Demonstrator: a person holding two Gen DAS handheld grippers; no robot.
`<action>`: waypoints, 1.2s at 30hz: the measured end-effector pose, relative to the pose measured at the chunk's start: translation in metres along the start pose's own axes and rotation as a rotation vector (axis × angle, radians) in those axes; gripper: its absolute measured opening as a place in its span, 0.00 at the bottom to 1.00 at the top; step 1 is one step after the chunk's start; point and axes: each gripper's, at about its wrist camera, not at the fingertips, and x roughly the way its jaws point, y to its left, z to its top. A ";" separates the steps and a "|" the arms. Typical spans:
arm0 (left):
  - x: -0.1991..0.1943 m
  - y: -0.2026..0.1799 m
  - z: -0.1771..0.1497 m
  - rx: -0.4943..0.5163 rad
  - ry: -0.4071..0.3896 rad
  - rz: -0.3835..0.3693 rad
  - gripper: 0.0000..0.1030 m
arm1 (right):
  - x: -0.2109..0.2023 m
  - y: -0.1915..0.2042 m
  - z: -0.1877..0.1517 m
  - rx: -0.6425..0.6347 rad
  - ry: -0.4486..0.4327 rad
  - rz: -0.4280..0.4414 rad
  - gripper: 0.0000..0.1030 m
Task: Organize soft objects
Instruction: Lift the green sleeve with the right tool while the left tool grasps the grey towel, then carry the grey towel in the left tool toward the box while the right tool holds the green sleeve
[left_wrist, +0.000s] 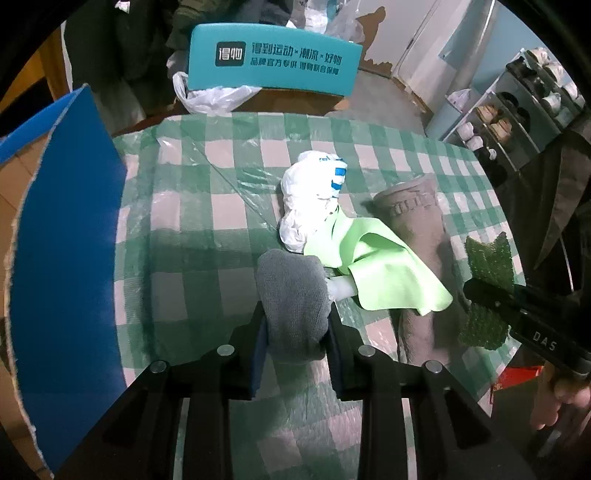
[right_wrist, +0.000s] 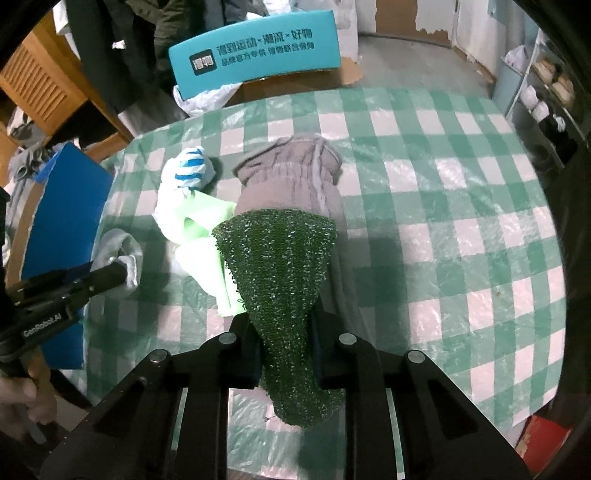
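Note:
My left gripper (left_wrist: 295, 325) is shut on a grey sock (left_wrist: 293, 299) and holds it above the checked table. My right gripper (right_wrist: 284, 332) is shut on a dark green mesh cloth (right_wrist: 280, 258), which hangs over the fingers. In the left wrist view the right gripper (left_wrist: 491, 295) shows at the right with the mesh cloth (left_wrist: 487, 266). In the right wrist view the left gripper (right_wrist: 107, 273) shows at the left with the grey sock (right_wrist: 122, 251). On the table lie a white-and-blue plastic bag (left_wrist: 314, 199), a light green cloth (left_wrist: 380, 266) and a rolled grey towel (left_wrist: 424, 236).
The table has a green-and-white checked cover (left_wrist: 207, 229). A blue cardboard box (left_wrist: 66, 236) stands at its left edge. A teal box (left_wrist: 273, 59) stands behind the table. A shoe rack (left_wrist: 517, 110) is at the far right.

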 end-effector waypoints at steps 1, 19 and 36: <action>-0.003 0.000 -0.001 0.001 -0.004 0.000 0.27 | -0.002 0.002 0.000 -0.007 -0.002 -0.003 0.19; -0.053 -0.003 -0.011 0.029 -0.083 0.018 0.27 | -0.036 0.037 0.002 -0.099 -0.074 0.005 0.17; -0.090 0.017 -0.020 0.011 -0.138 0.041 0.27 | -0.052 0.088 0.007 -0.192 -0.099 0.045 0.17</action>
